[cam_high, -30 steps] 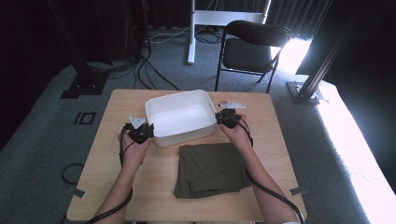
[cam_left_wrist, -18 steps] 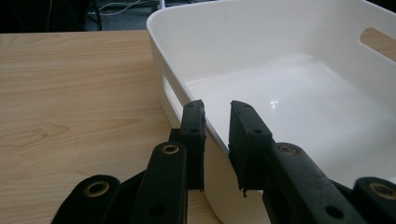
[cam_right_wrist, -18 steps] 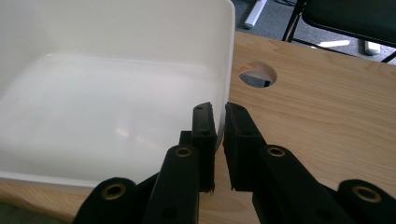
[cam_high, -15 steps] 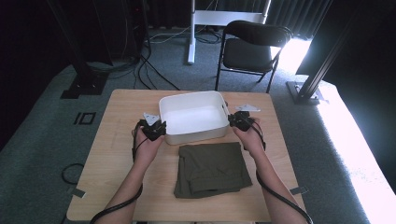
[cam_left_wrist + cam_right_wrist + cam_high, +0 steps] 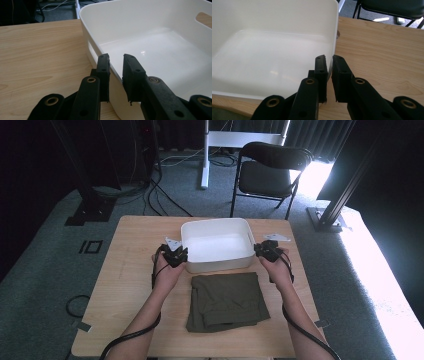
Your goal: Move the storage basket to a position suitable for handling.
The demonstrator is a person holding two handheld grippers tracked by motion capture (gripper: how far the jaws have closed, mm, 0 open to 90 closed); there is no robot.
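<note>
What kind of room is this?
Probably a lab or studio for recording hand tasks: a wooden table on grey carpet, loose cables on the floor, black metal stands, and a folding chair.

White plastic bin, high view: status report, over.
Left gripper and right gripper each shut on a side wall of the white plastic bin. Bin empty. Folded olive cloth lies just in front, apart.

Wooden table (image 5: 125,270): white tub (image 5: 218,264) at back, folded olive cloth (image 5: 226,301) in front.
</note>
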